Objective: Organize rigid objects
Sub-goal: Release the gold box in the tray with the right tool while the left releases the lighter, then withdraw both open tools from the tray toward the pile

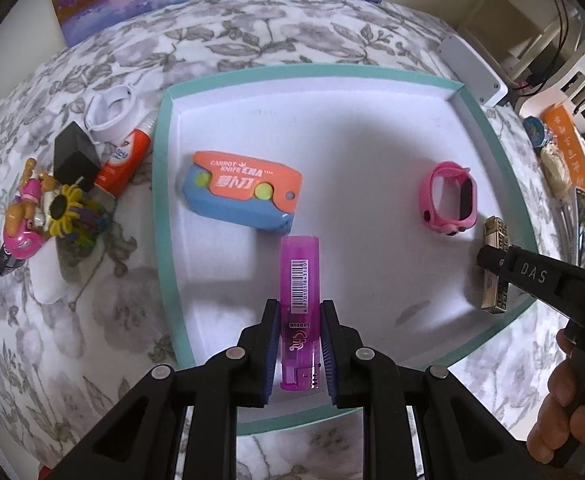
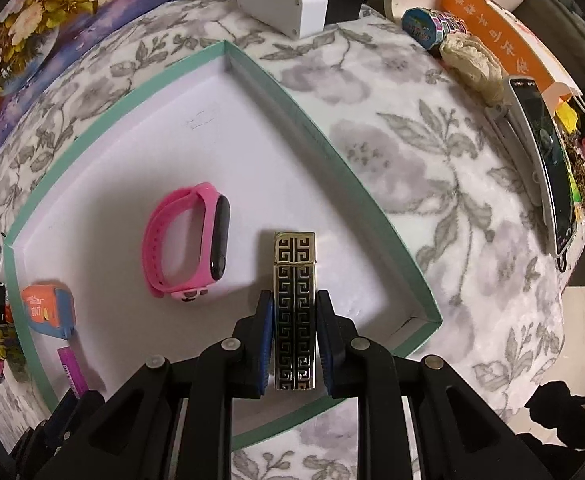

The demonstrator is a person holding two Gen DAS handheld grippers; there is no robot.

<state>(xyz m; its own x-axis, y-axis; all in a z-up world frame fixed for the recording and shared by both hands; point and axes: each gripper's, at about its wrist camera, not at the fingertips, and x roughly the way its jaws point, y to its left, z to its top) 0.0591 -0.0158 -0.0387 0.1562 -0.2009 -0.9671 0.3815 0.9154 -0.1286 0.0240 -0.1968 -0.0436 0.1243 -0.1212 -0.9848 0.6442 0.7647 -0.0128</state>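
Observation:
A white tray with a teal rim (image 1: 163, 200) (image 2: 332, 148) lies on the flowered cloth. My left gripper (image 1: 299, 305) is shut on a purple lighter (image 1: 300, 272), held low over the tray's near part. My right gripper (image 2: 294, 296) is shut on a black-and-gold patterned lighter (image 2: 294, 264) just above the tray's near right corner; this lighter (image 1: 494, 236) and the right gripper (image 1: 496, 260) also show at the left wrist view's right side. In the tray lie an orange-and-blue toy knife (image 1: 244, 192) (image 2: 46, 310) and a pink watch band (image 1: 450, 200) (image 2: 188, 244).
Left of the tray sit a toothpaste tube (image 1: 122, 160), a black block (image 1: 74, 156), a white cable (image 1: 110, 110) and a toy with a sunflower (image 1: 40, 208). A white box (image 2: 280, 0), a phone (image 2: 548, 160) and an orange box (image 2: 500, 20) stand right.

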